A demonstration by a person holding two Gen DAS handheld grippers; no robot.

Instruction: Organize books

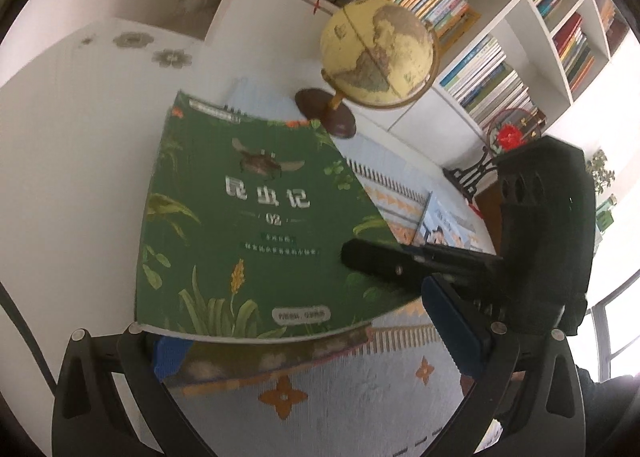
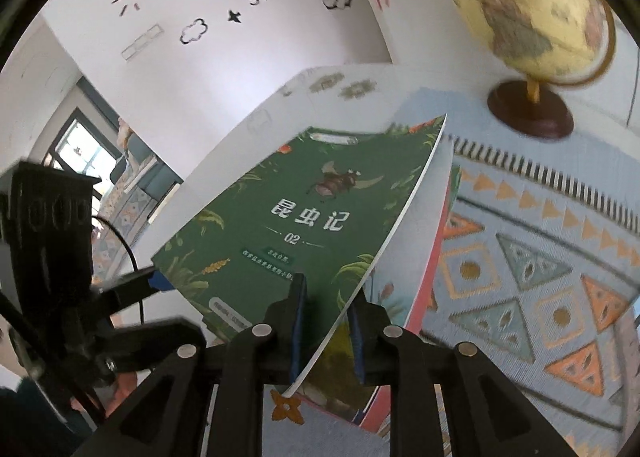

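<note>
While pinched narrowly at its near right edge by right gripper (image 2: 326, 321), green book (image 2: 304, 225) slants away leftward over desk (image 2: 540, 257), left gripper (image 1: 316, 341) wide.

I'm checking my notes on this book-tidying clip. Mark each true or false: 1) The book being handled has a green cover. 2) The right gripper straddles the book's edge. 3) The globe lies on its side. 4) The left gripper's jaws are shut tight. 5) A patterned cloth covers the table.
1) True: the book has a green cover with an insect.
2) True: the right gripper has a pad on each side of the book's edge.
3) False: the globe stands upright on its base.
4) False: the left gripper is wide open.
5) True: the cloth has triangles.
</note>
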